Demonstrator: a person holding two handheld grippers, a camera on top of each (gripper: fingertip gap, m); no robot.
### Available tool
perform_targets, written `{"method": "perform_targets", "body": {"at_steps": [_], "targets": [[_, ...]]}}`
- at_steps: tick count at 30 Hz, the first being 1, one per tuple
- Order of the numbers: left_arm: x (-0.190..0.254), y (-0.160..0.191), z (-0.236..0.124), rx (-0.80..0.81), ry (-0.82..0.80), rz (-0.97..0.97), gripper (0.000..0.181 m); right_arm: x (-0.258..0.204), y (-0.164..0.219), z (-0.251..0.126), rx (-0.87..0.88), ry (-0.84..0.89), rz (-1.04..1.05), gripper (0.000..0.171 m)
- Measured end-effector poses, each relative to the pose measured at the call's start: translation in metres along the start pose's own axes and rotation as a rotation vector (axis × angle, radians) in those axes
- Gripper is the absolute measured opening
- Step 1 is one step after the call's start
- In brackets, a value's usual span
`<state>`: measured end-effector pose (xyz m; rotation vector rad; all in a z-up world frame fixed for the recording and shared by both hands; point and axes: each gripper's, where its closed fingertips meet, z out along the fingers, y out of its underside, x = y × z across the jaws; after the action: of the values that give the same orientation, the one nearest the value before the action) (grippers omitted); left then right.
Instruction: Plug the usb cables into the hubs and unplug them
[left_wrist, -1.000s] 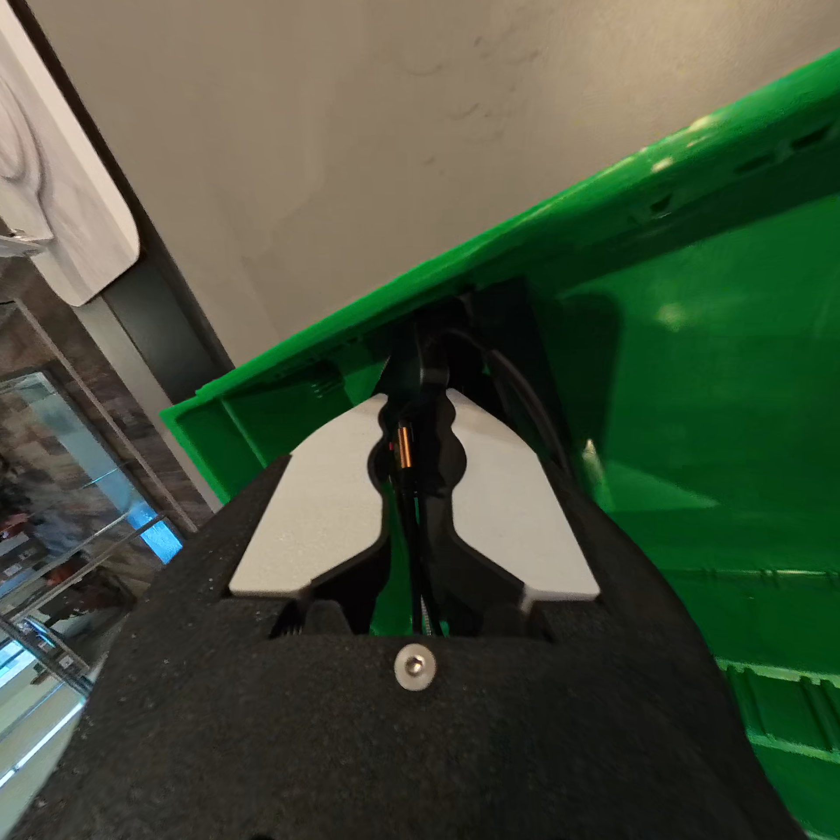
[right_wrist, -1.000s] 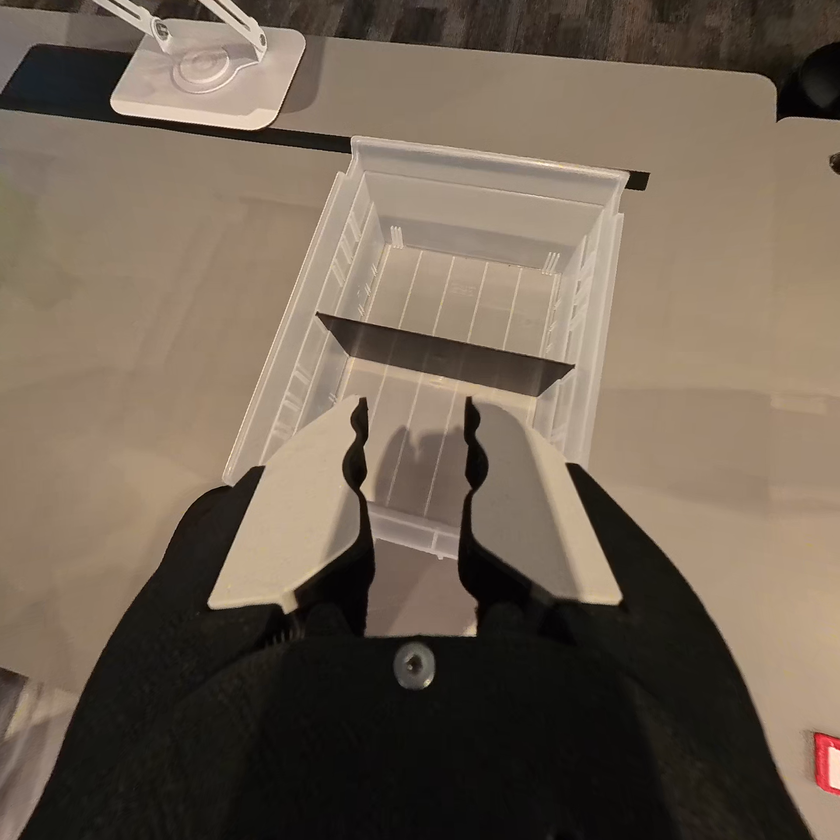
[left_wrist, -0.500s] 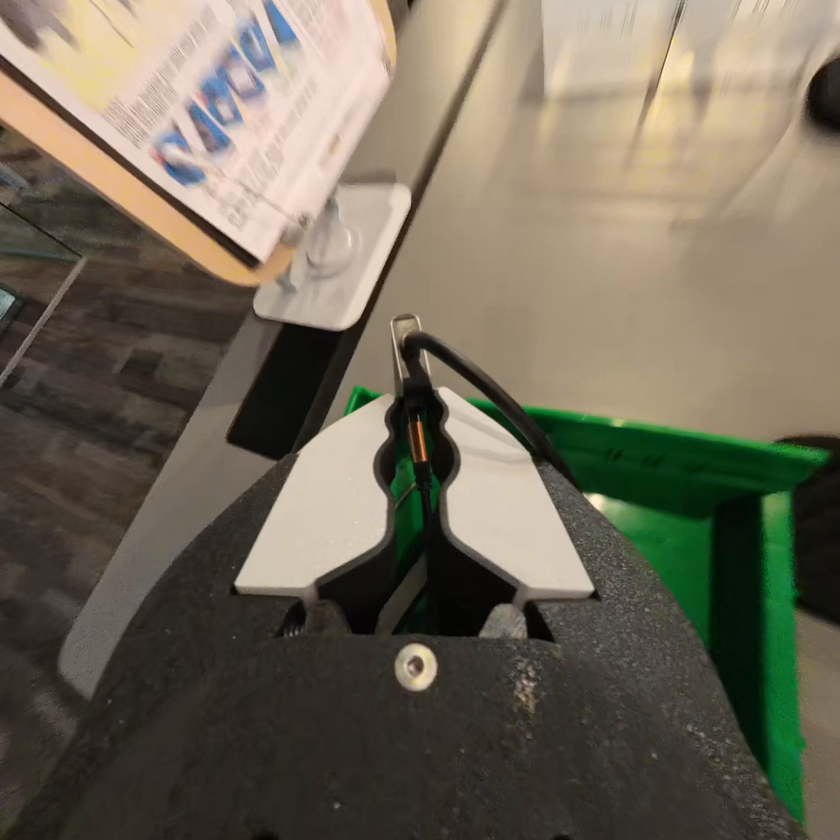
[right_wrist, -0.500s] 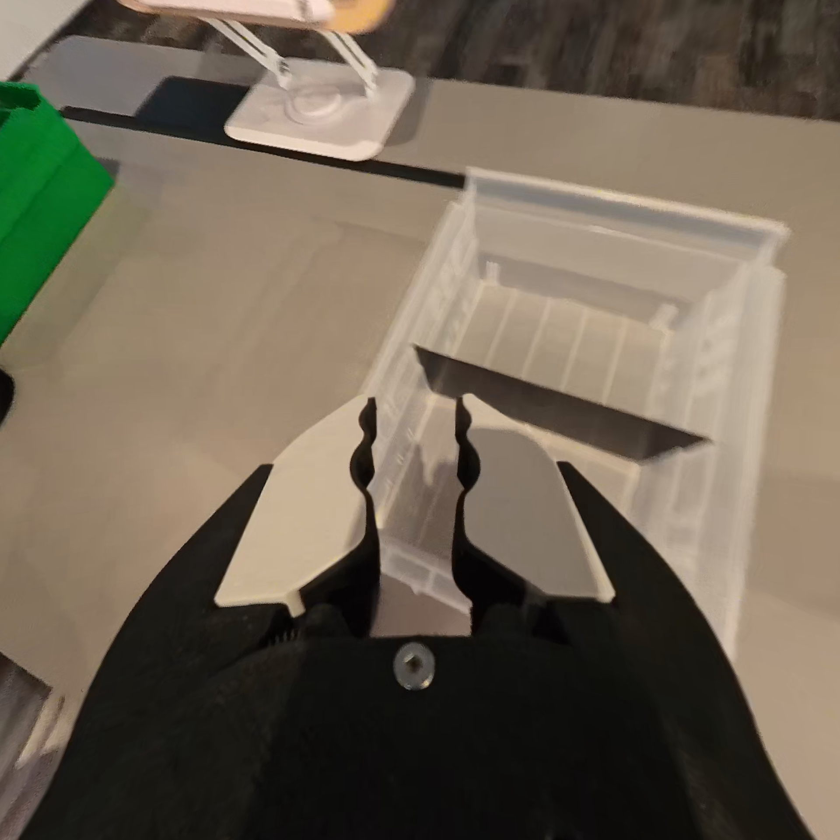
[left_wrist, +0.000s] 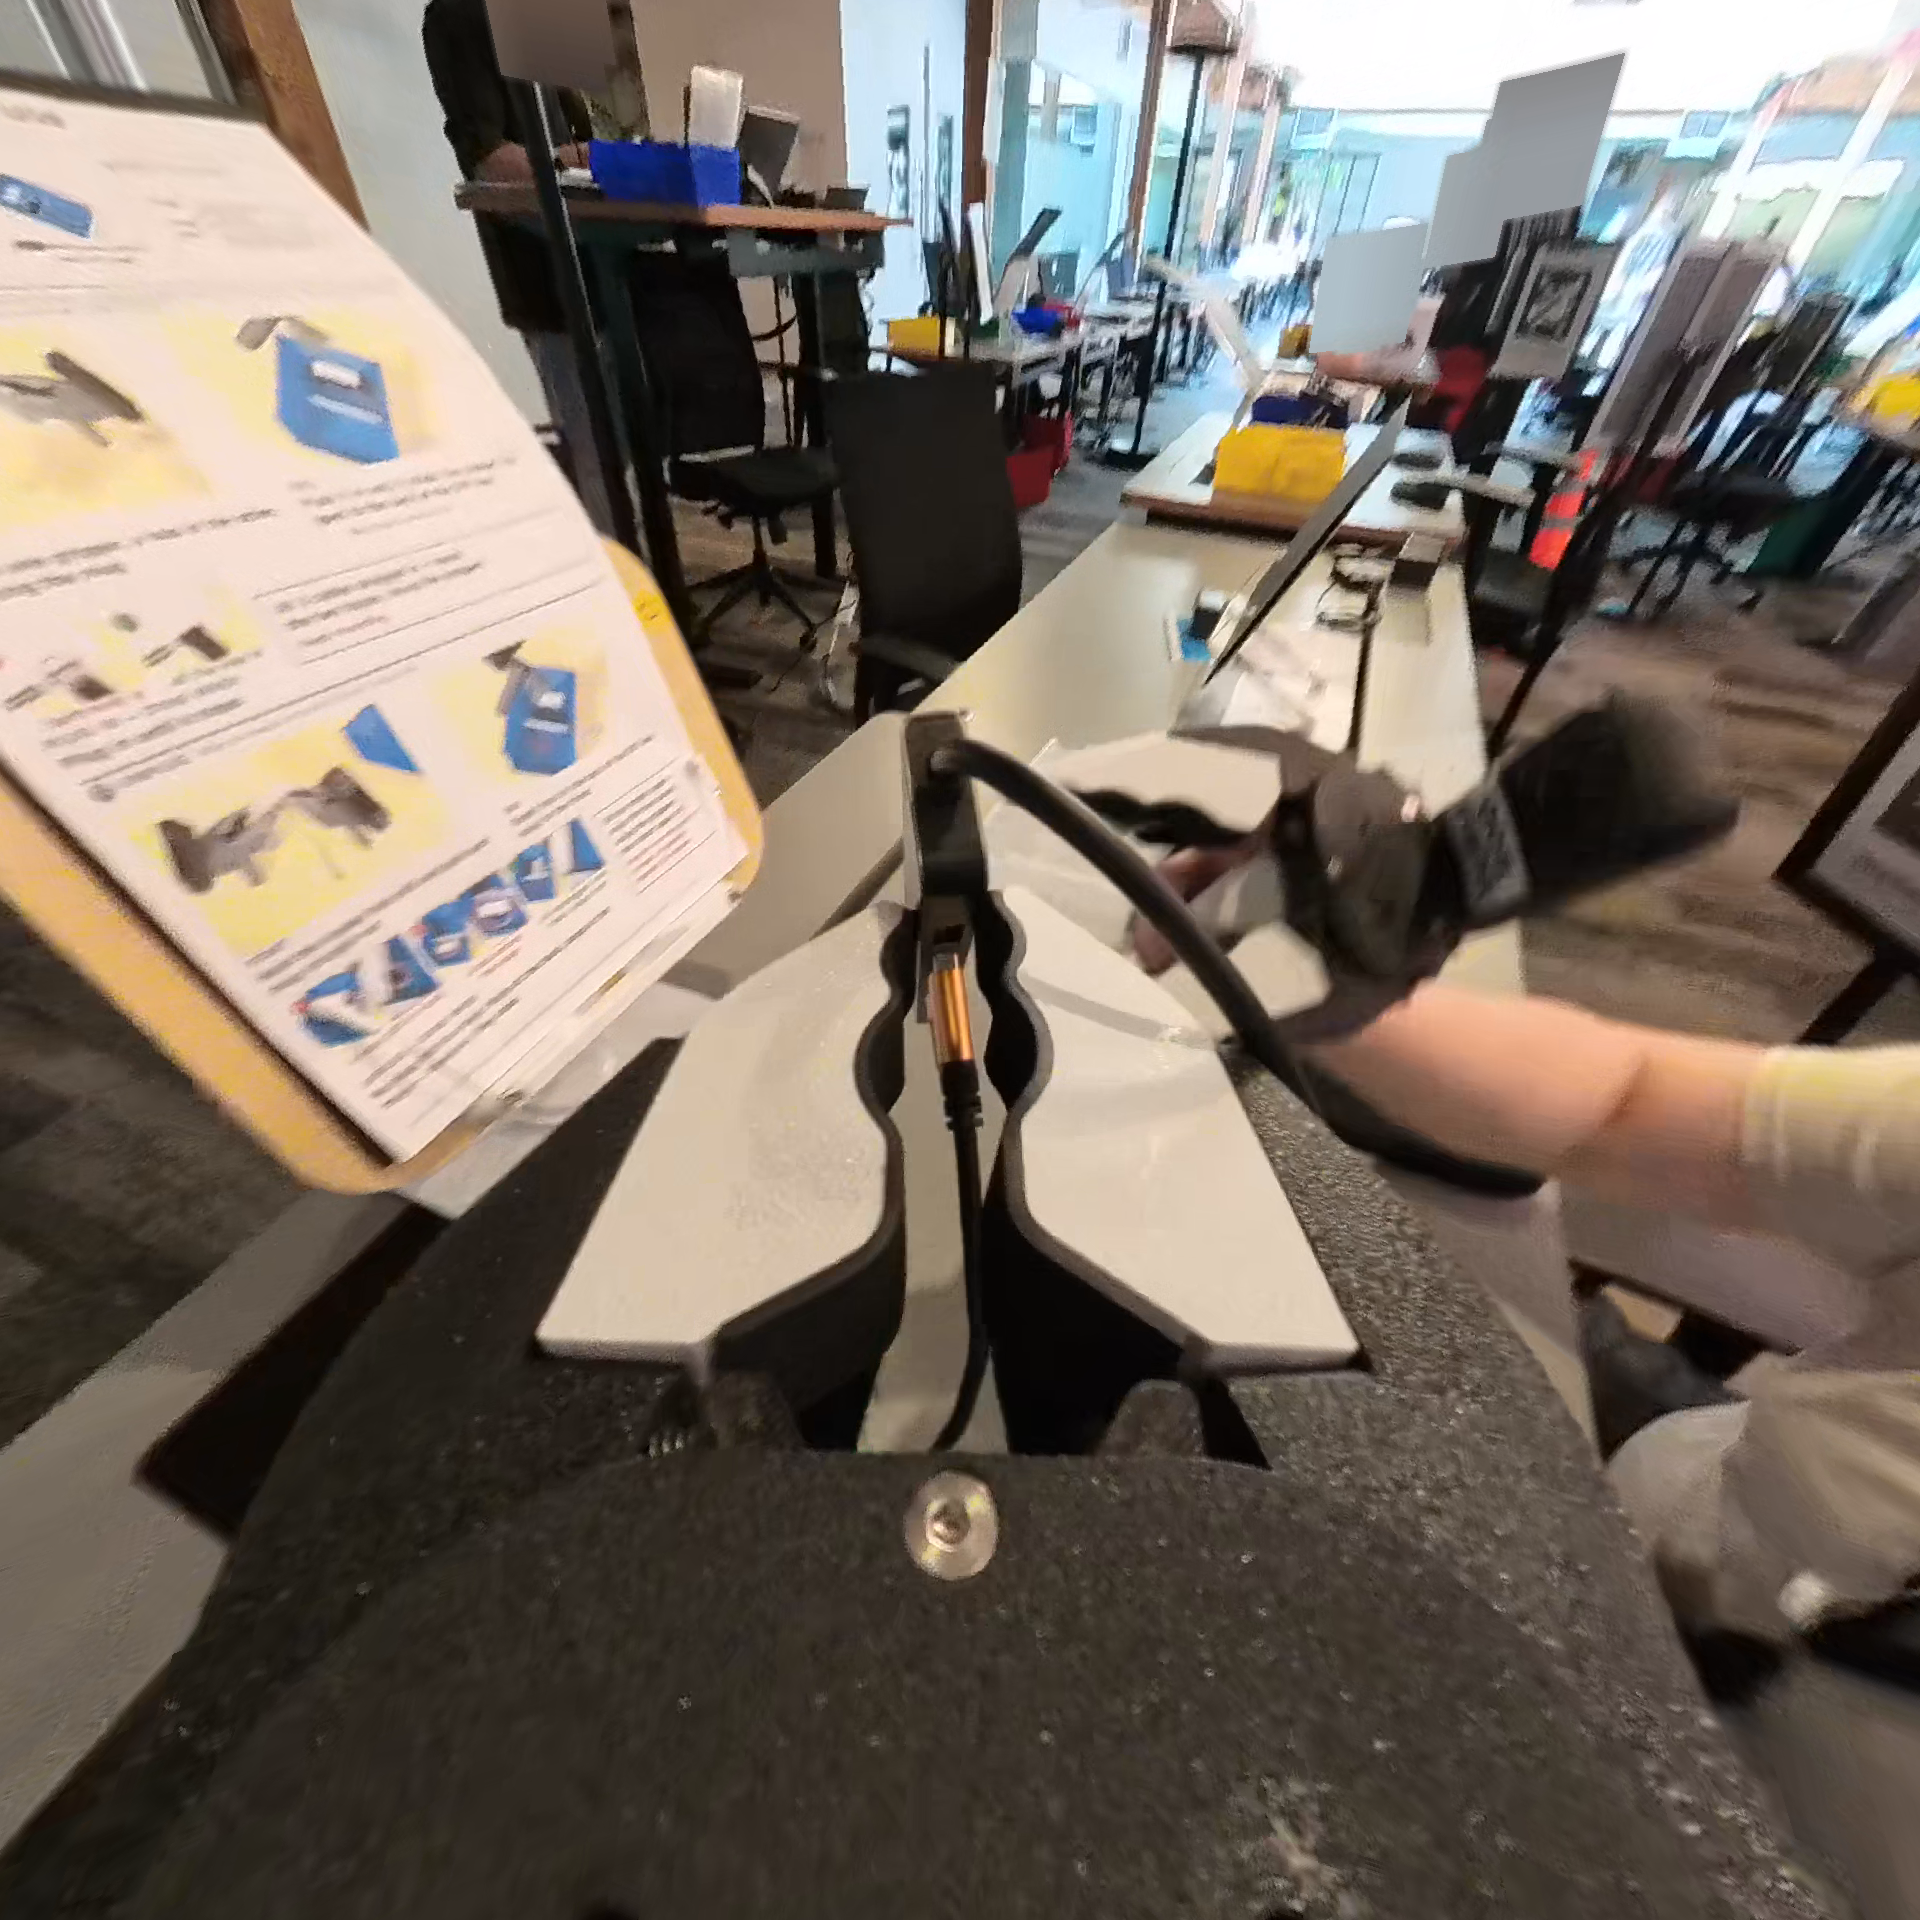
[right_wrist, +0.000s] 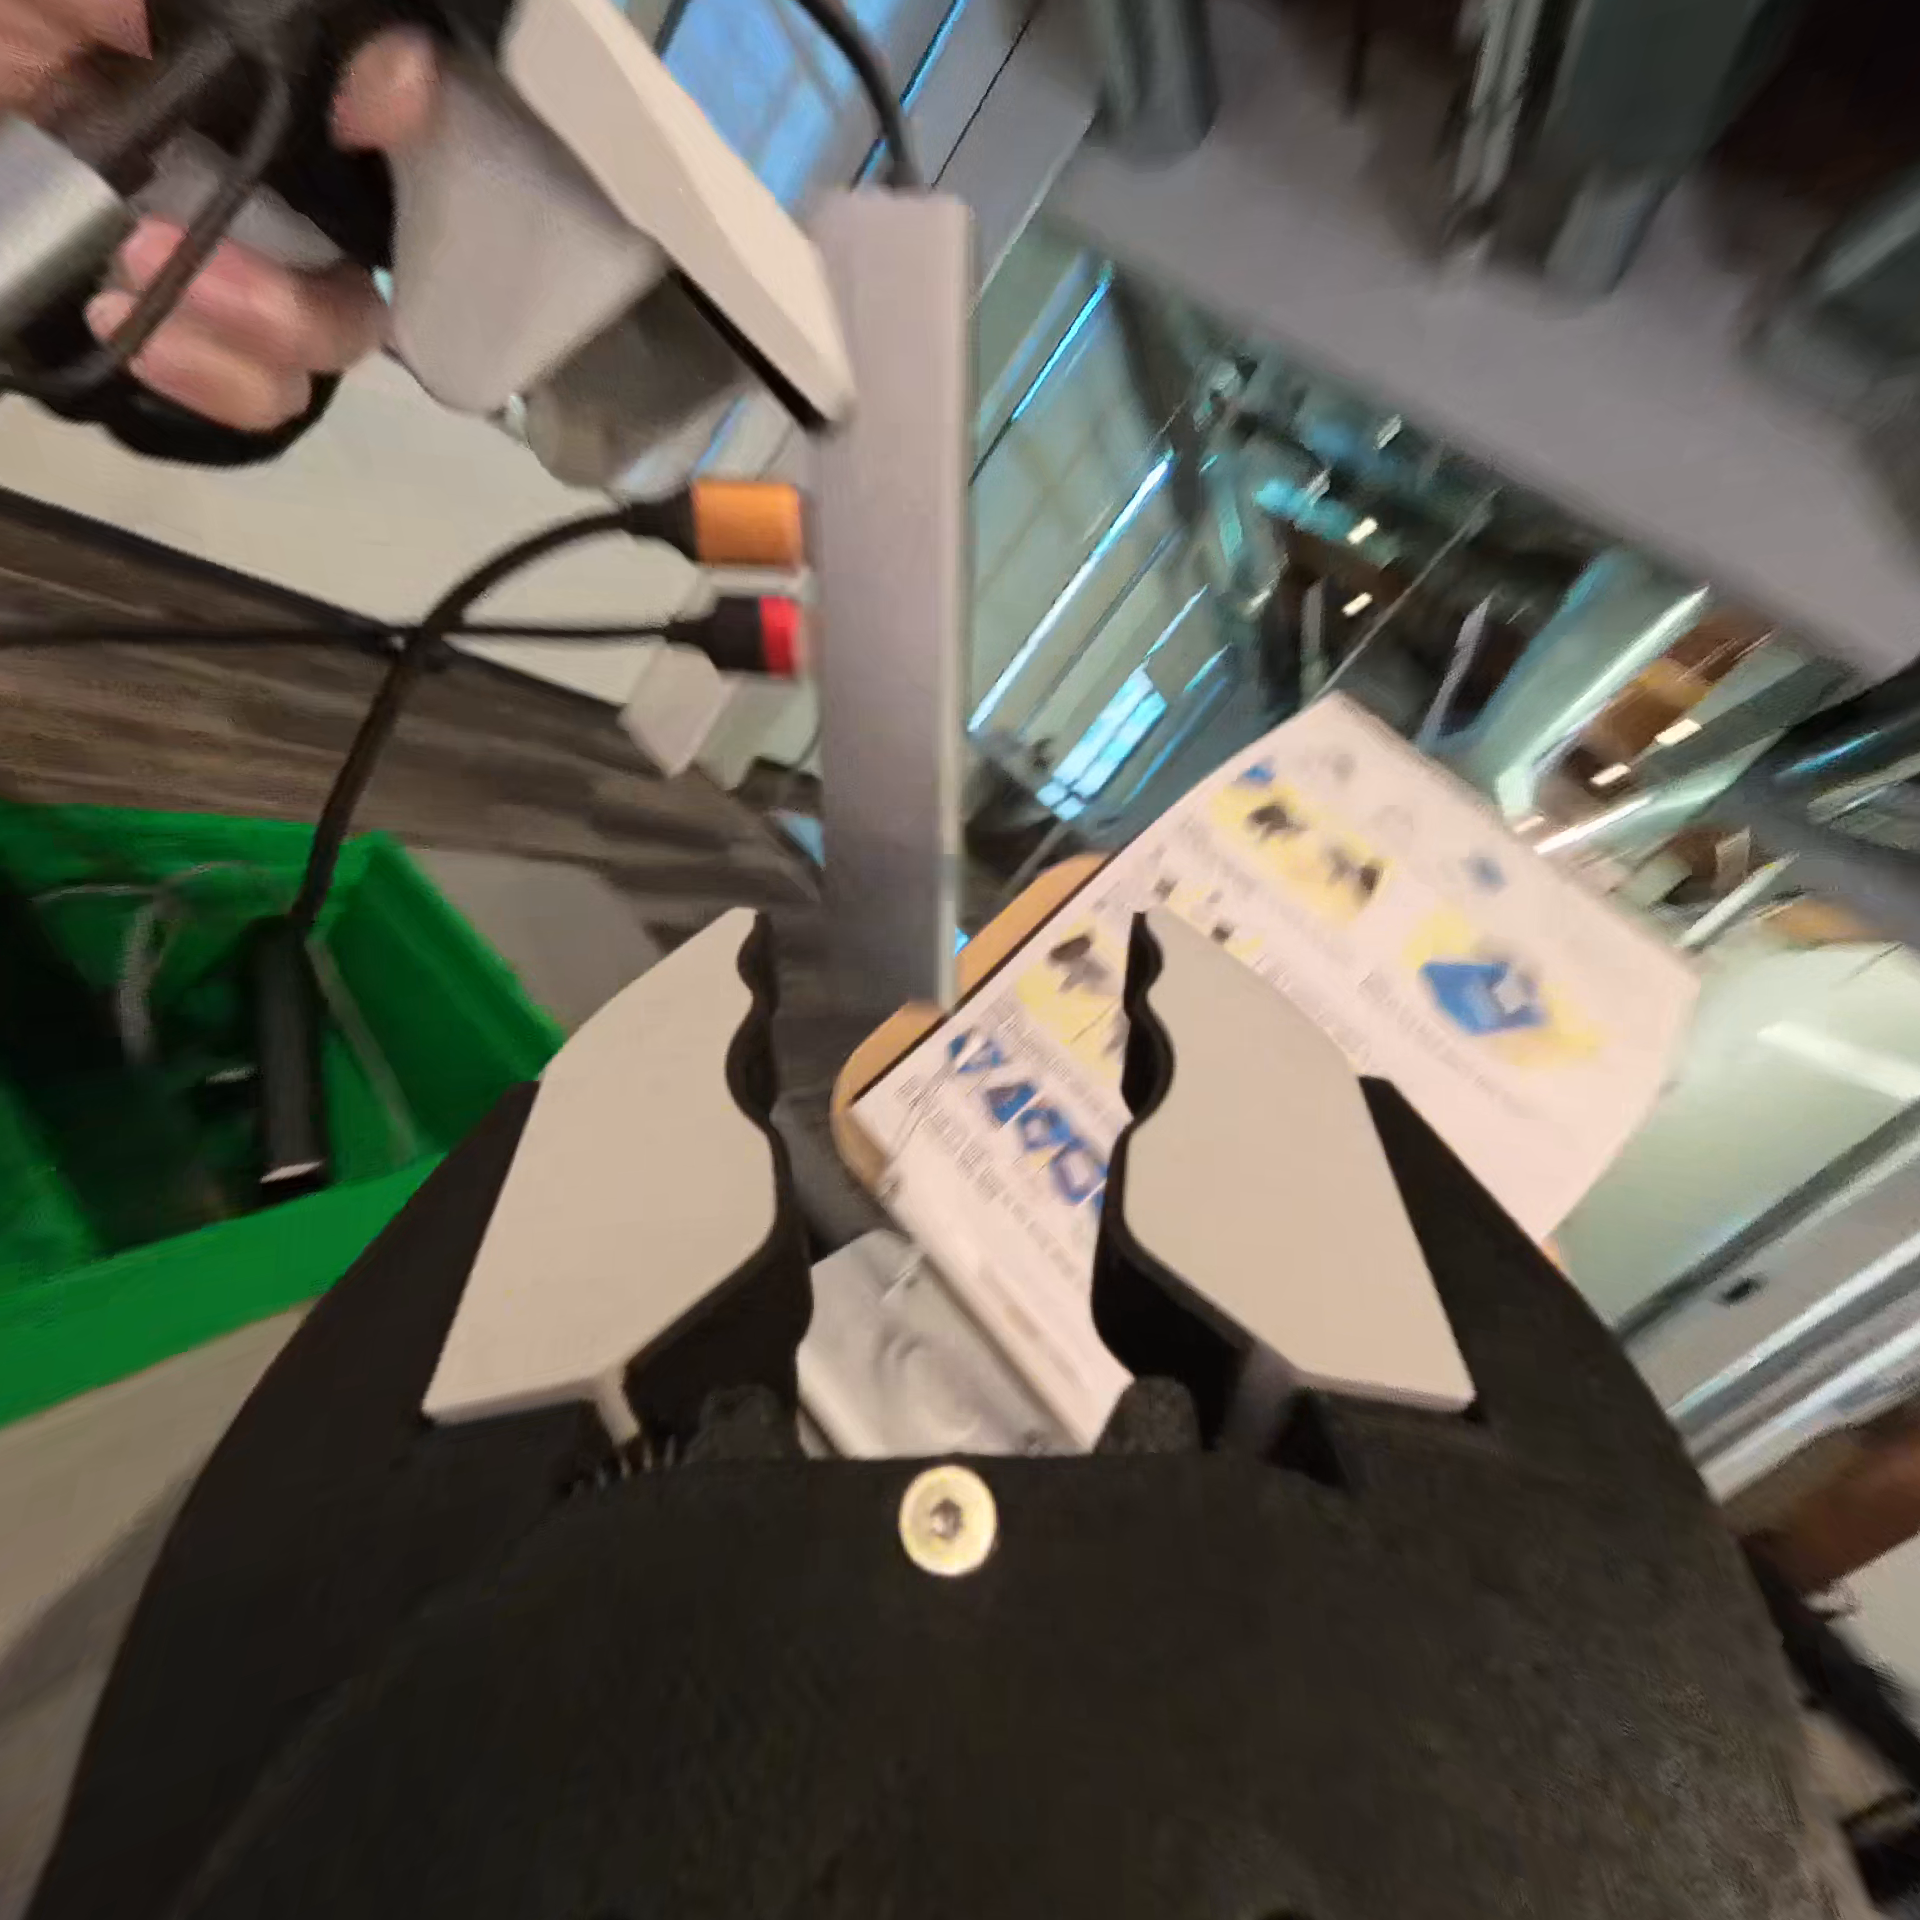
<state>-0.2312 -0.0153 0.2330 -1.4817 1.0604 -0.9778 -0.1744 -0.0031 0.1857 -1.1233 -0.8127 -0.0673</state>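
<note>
My left gripper (left_wrist: 951, 914) is shut on a grey USB hub (left_wrist: 940, 810), held upright and seen edge-on. An orange plug (left_wrist: 951, 1023) sits between the fingers, and a black cable (left_wrist: 1132, 873) curves off the hub's top to the right. In the right wrist view the hub (right_wrist: 894, 520) is a long grey bar with the orange plug (right_wrist: 746, 520) and a red plug (right_wrist: 764, 636) in its side, and the left gripper (right_wrist: 800, 343) clamps it near the top. My right gripper (right_wrist: 945, 935) is open and empty just below the hub's lower end. It also shows in the left wrist view (left_wrist: 1455, 852).
A green bin (right_wrist: 208, 1195) is at lower left, with a black connector (right_wrist: 286, 1091) dangling over it on its cable. An instruction sheet on a wooden board (left_wrist: 312, 623) stands at the left of the grey table (left_wrist: 1091, 644). A person's forearm (left_wrist: 1558, 1091) reaches in from the right.
My left gripper has lifted the hub out of the green bin and raised it high. My right gripper has swung away from the clear tray toward the hub, and its jaws have opened wider.
</note>
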Motion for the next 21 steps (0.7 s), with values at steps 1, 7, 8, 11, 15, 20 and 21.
{"method": "perform_targets", "body": {"at_steps": [1,7,8,11,15,20,21], "targets": [[0.009,-0.006,0.006,0.016,0.022,-0.025,0.011,0.000,-0.010,0.005,0.022,0.051,-0.050,0.060],[0.054,-0.017,0.037,0.069,0.150,-0.184,0.011,0.035,-0.035,-0.018,0.045,0.365,-0.292,0.034],[0.059,-0.015,0.041,0.072,0.168,-0.220,0.011,0.039,-0.032,-0.023,0.020,0.370,-0.313,0.035],[0.068,-0.010,0.055,0.082,0.196,-0.288,0.010,0.046,-0.023,-0.039,-0.032,0.358,-0.352,0.030],[0.086,0.006,0.074,0.023,0.239,-0.228,0.010,0.056,-0.005,-0.059,-0.105,0.259,-0.341,0.028],[0.072,0.046,0.064,-0.088,0.147,-0.134,0.050,0.077,0.018,-0.098,-0.175,0.072,-0.366,0.028],[0.063,0.046,0.059,-0.083,0.093,-0.081,0.053,0.080,0.024,-0.106,-0.192,0.025,-0.371,0.028]]}}
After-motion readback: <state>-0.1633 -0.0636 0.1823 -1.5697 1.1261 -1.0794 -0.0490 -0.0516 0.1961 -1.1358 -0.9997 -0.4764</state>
